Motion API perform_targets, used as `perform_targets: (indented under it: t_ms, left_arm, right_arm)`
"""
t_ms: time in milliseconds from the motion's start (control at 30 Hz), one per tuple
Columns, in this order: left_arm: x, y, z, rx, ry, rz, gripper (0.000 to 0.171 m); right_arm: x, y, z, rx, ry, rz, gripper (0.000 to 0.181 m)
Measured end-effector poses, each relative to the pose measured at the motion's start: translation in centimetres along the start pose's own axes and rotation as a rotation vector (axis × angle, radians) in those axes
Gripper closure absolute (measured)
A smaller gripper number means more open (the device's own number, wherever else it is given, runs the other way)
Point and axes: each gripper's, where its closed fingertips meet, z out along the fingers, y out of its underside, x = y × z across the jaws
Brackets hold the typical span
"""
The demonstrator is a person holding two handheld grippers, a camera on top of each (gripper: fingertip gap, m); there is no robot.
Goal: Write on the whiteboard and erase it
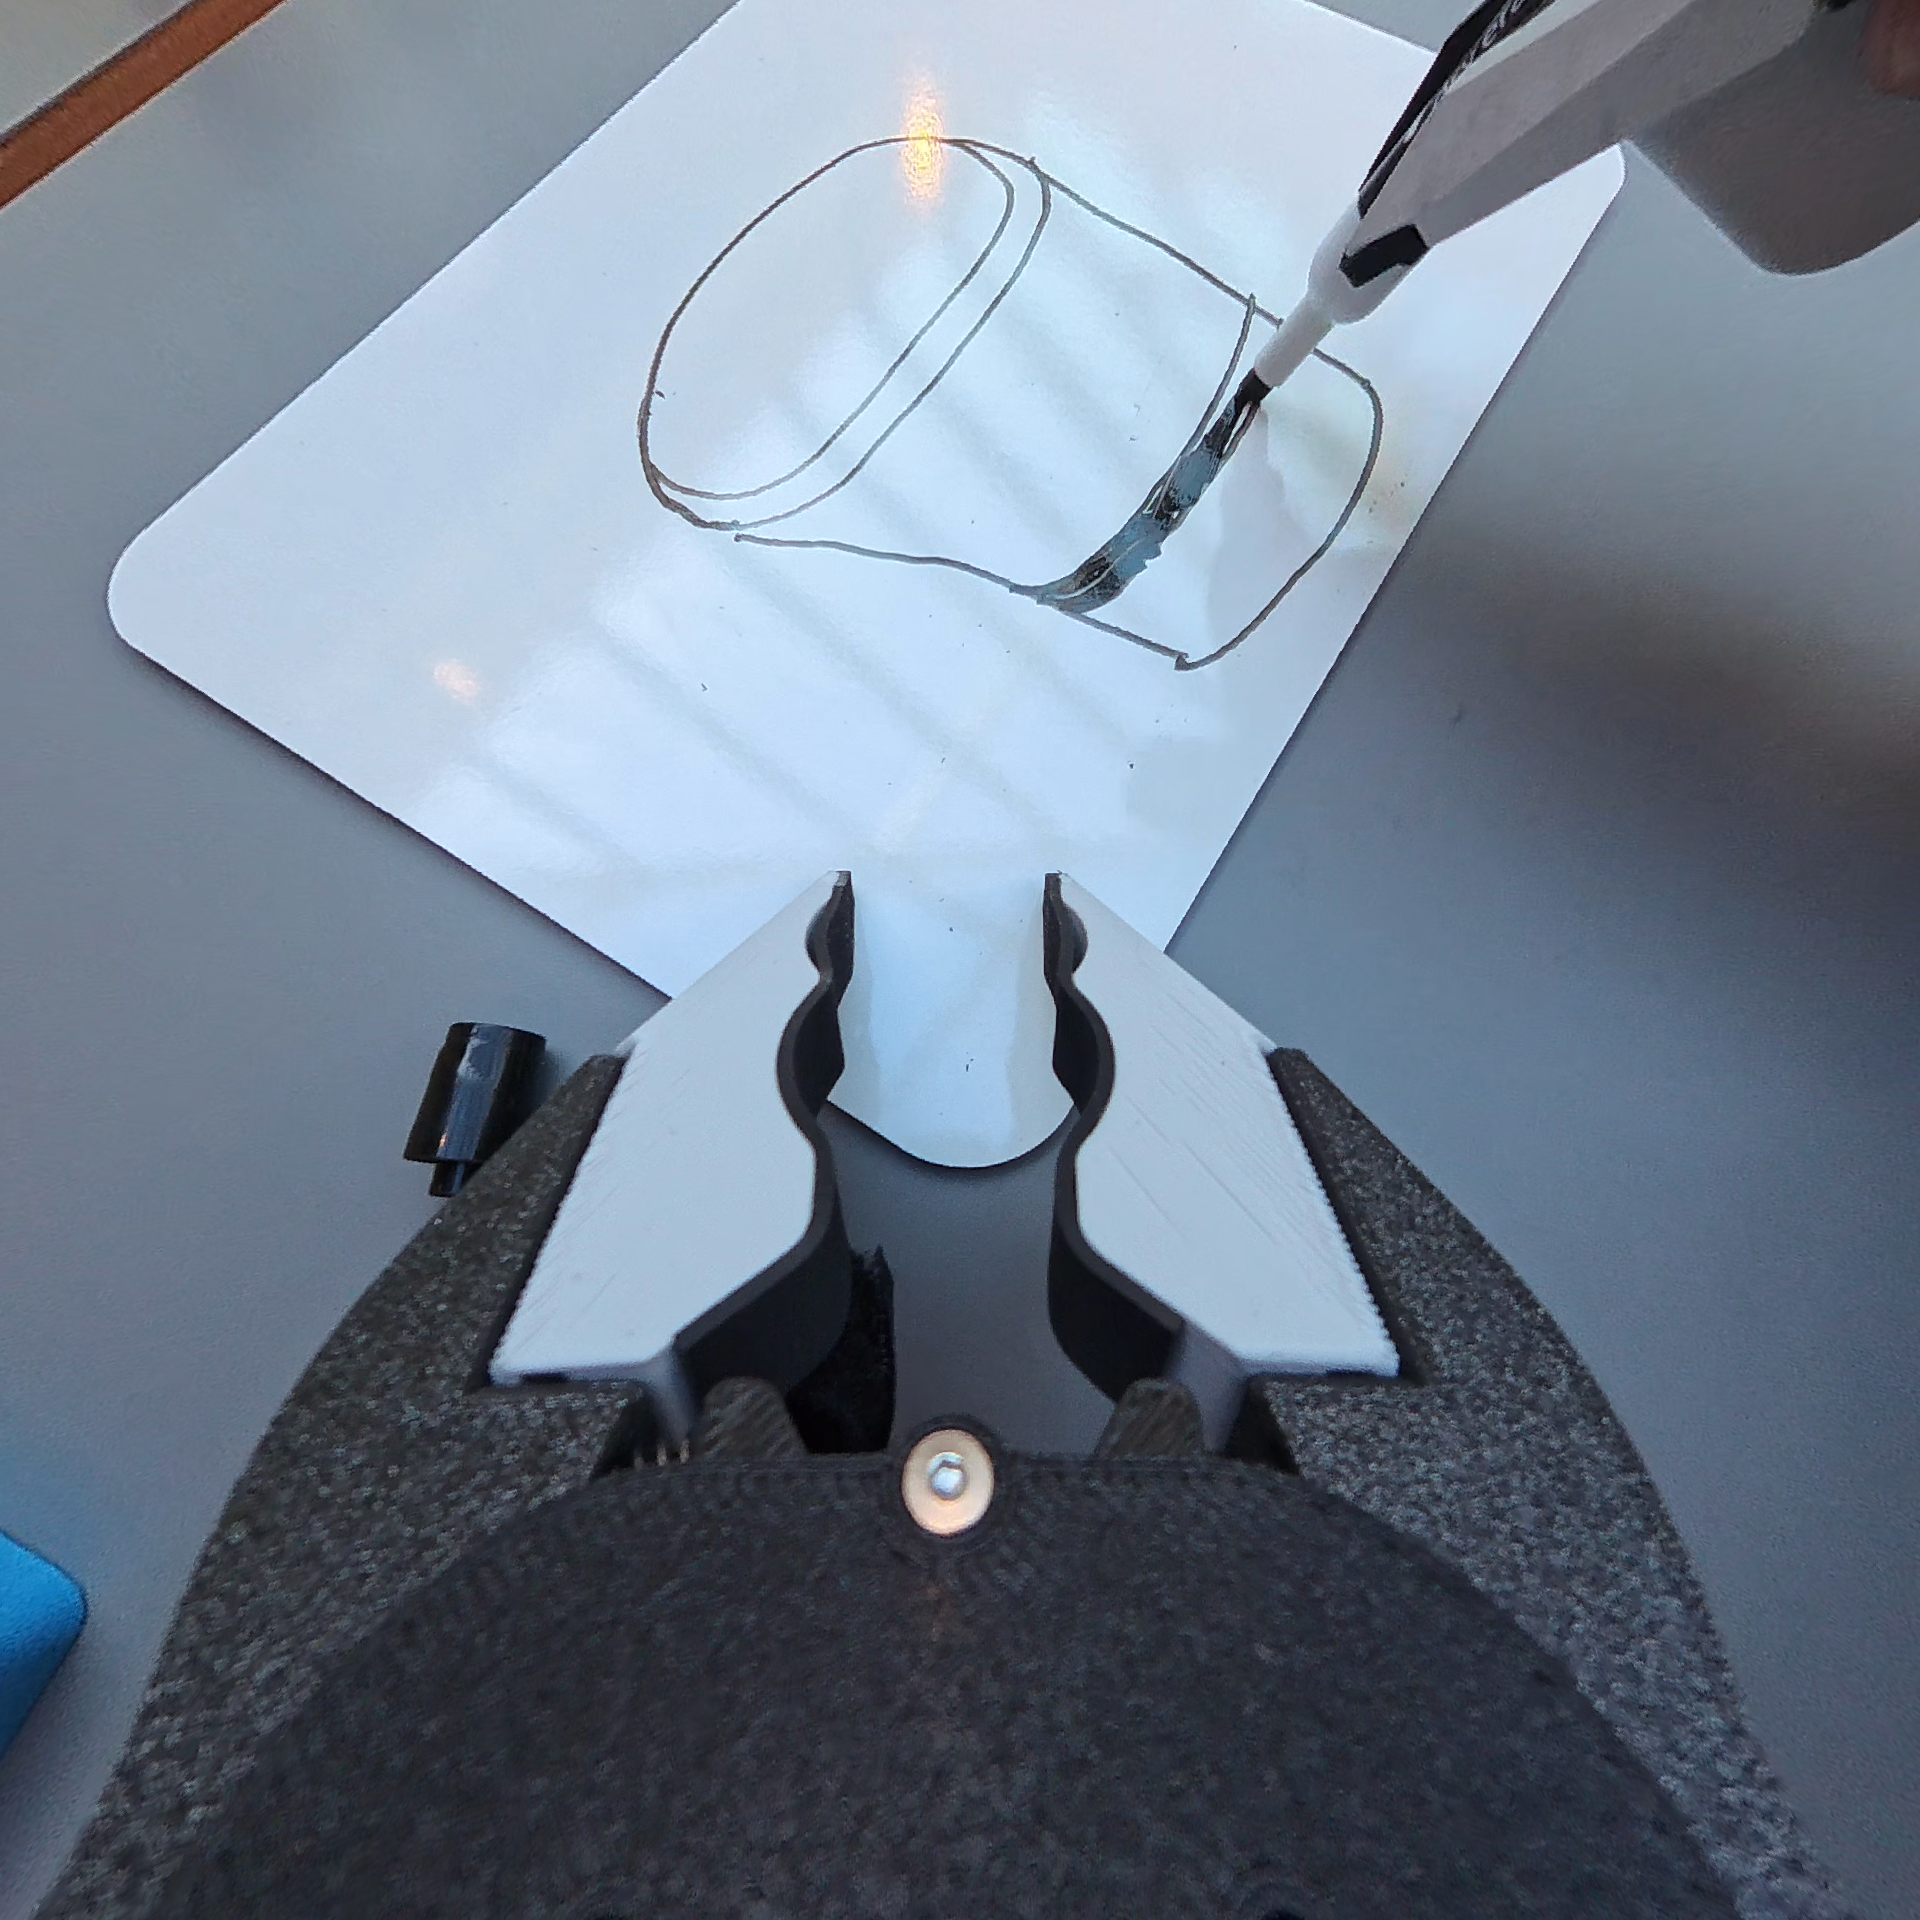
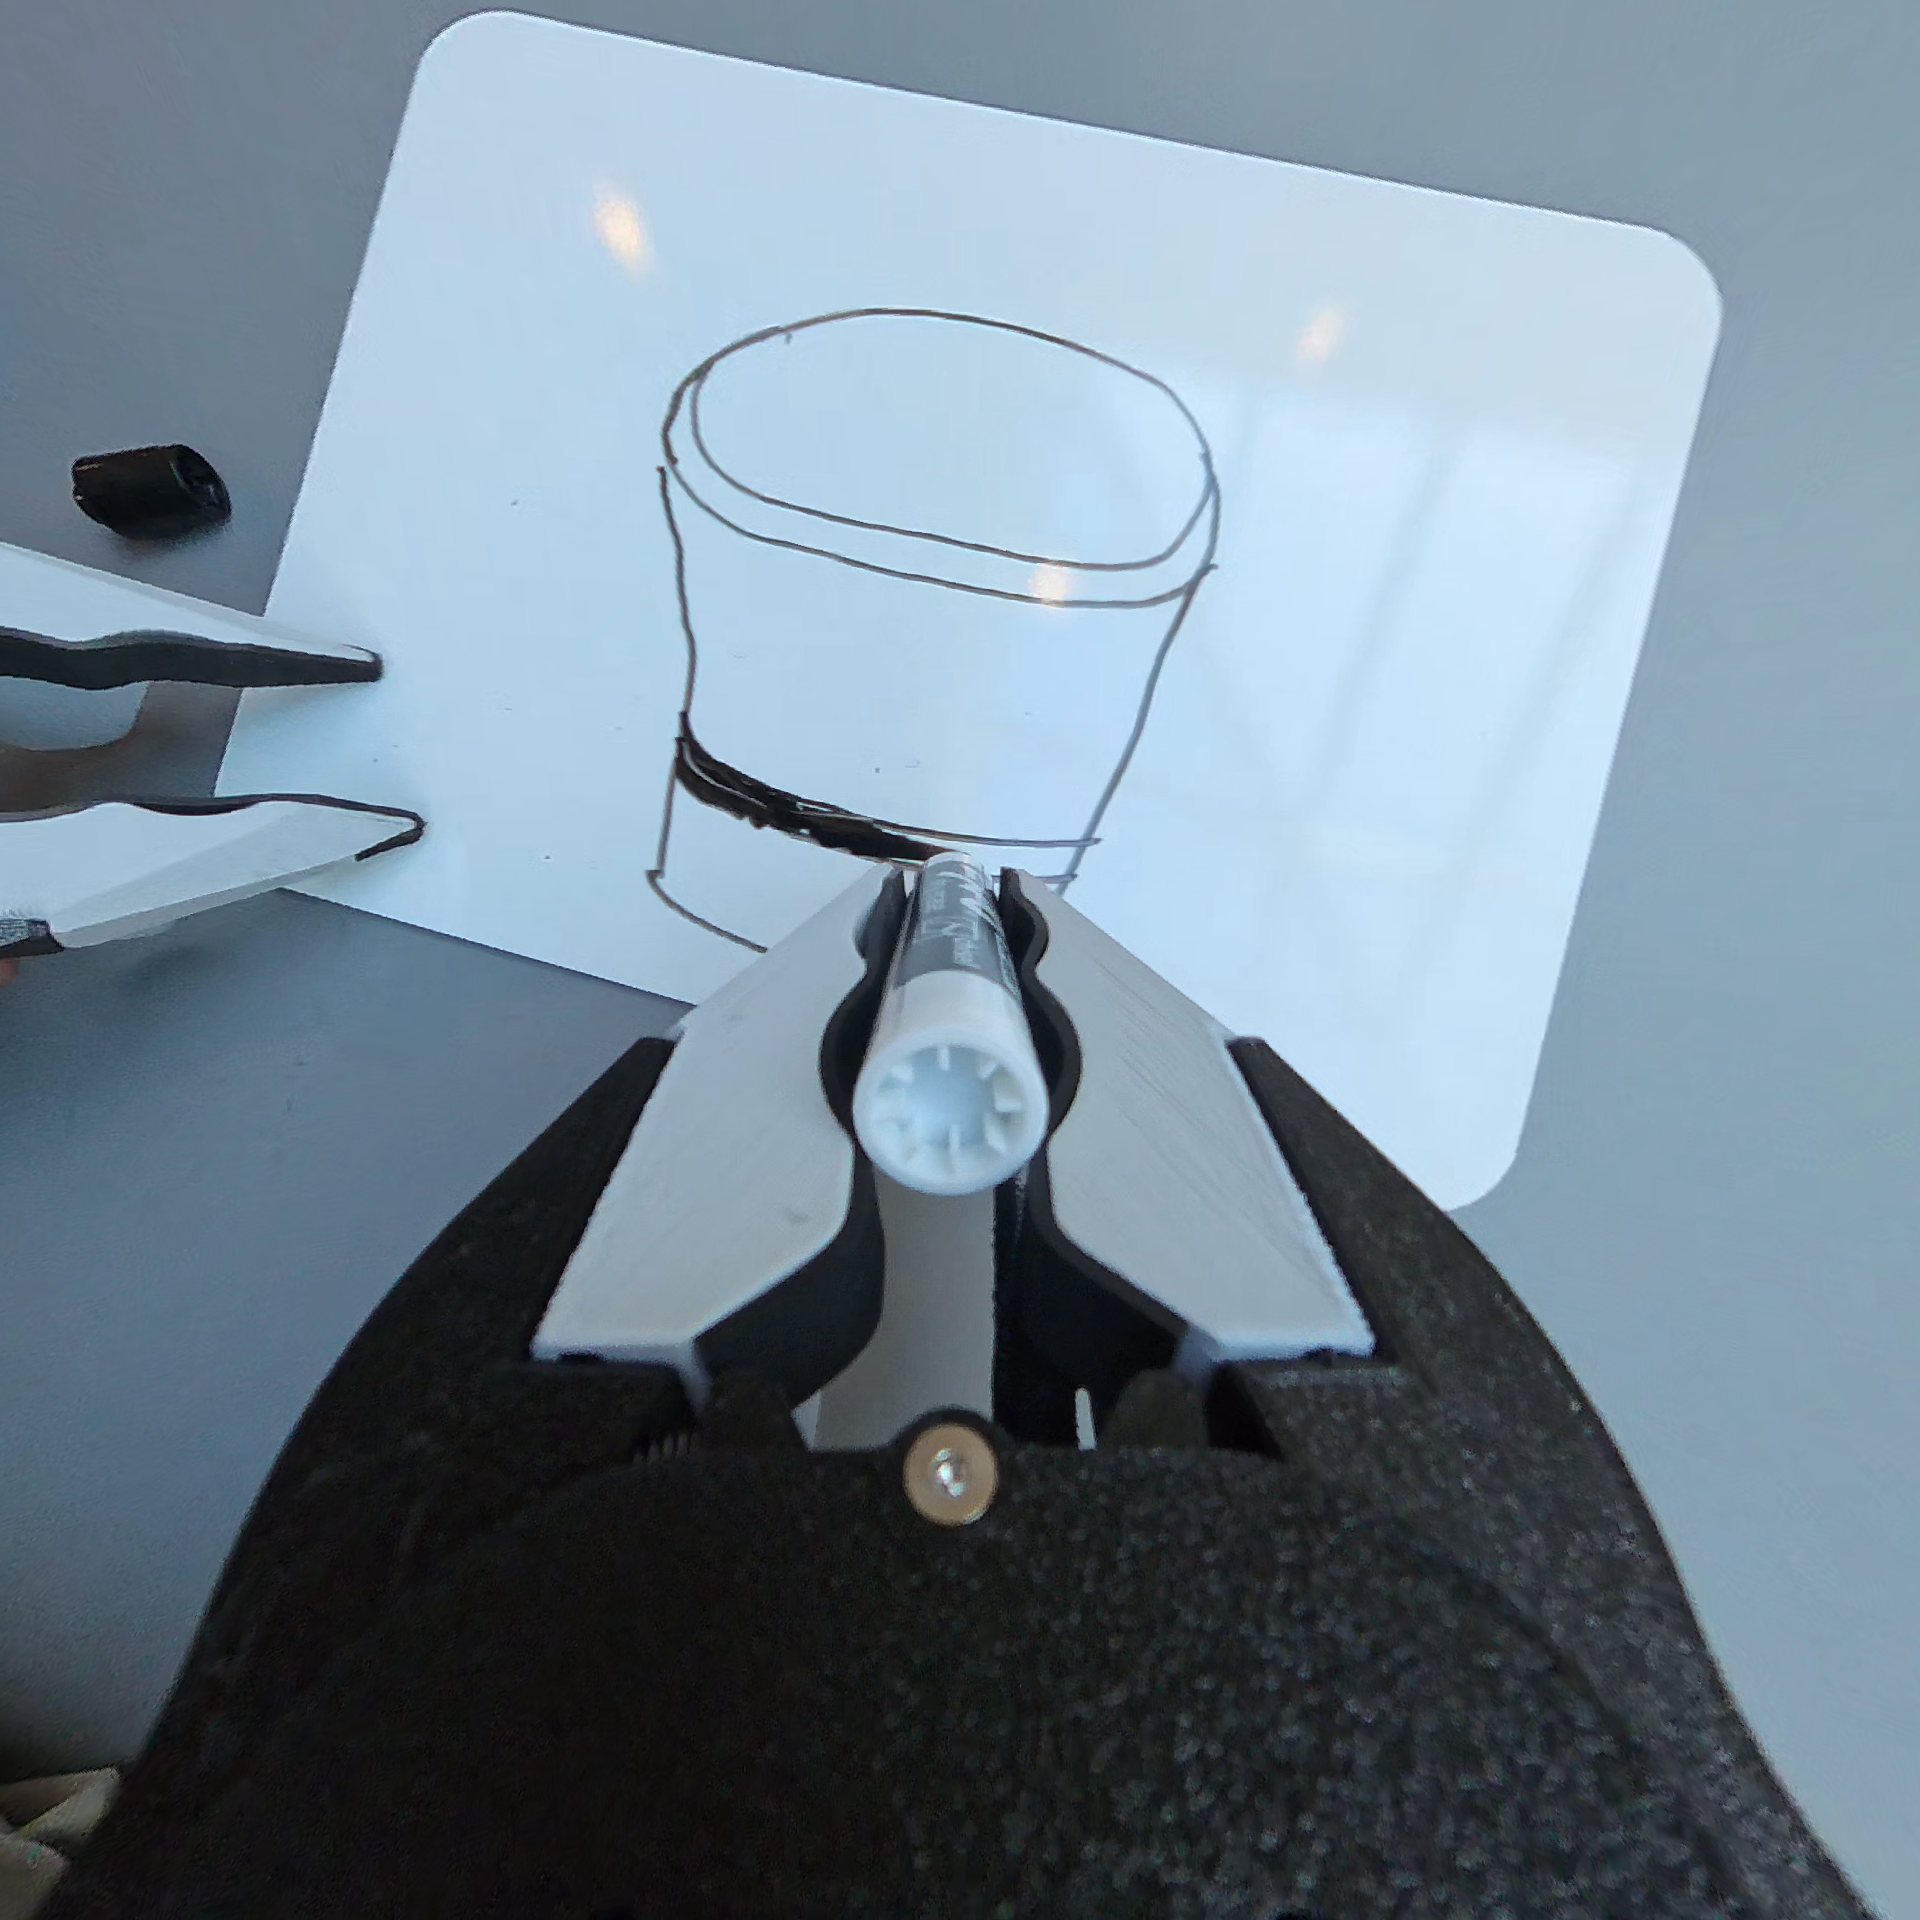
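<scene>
The marker [image 2: 951,1039], white-barrelled with a dark printed band, lies lengthwise in the groove of my right gripper [image 2: 948,883], whose two white fingers are pressed against its barrel from either side; its open butt end faces the right wrist camera. In the left wrist view the same marker [image 1: 1304,332] comes down from the upper right, its dark tip touching the whiteboard [image 1: 520,623] at the far end of a thick, smeared black band [image 1: 1164,509]. That band crosses the lower body of a line drawing [image 2: 935,623] of a cup-like vessel with a doubled rim, which fills the middle of the board. The whiteboard is a glossy white sheet with rounded corners, lying flat on a grey table [image 1: 260,935] and catching pale reflections. My left gripper [image 1: 948,883] holds nothing: its fingers stand apart over the near edge of the board, with the board's rounded corner showing in the gap between them. From the right wrist view these fingers [image 2: 260,842] enter at the left, at the board's left edge; whether they rest on the sheet or hang just above it I cannot tell. A black cap [image 1: 473,1101] lies on the table just left of the left gripper, off the board. A blue object [image 1: 31,1621] shows at the near left edge of the left wrist view, cut off by the frame.
</scene>
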Motion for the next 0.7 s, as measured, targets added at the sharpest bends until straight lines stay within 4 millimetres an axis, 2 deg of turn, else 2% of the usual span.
perform_targets:
  t_ms: [100,267,433,567,700]
  left_arm:
    - [0.0,0.0,0.0,0.0,0.0,-0.001,0.135]
    - [0.0,0.0,0.0,0.0,-0.002,0.0,0.135]
    - [0.0,0.0,0.0,0.0,-0.002,-0.002,0.135]
    - [0.0,0.0,0.0,0.0,-0.003,-0.001,0.135]
    - [0.0,0.0,0.0,0.0,0.0,-0.005,0.135]
  right_arm:
    - [-1.6,-0.1,0.2,0.0,-0.032,-0.027,0.163]
    - [0.7,0.2,-0.2,0.005,0.009,0.018,0.163]
    - [-0.5,0.1,0.0,0.002,-0.001,-0.029,0.163]
    - [1.9,0.1,-0.2,0.009,0.031,0.025,0.163]
    - [0.7,0.1,-0.2,0.0,0.01,-0.013,0.163]
